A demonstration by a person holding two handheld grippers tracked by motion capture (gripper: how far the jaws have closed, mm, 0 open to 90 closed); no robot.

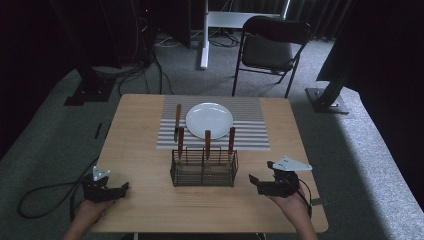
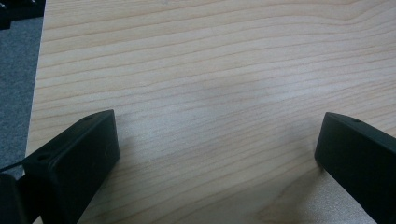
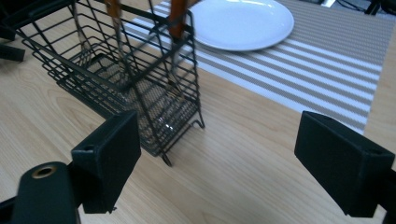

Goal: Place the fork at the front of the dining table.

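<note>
Both jaws spread, empty — right gripper just beside black wire cutlery caddy at table centre, left gripper resting apart; best reach up over caddy rim, pinch one brown wooden-handled utensil high, lift straight — avoid snagging wires.

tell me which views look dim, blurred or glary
High view: dim, black surroundings, the round white plate brightest. Left gripper view: sharp wood grain on the pale wooden table, soft shadows by the jaws. Right gripper view: black wire cutlery basket sharp, mild sheen on the plate.
</note>
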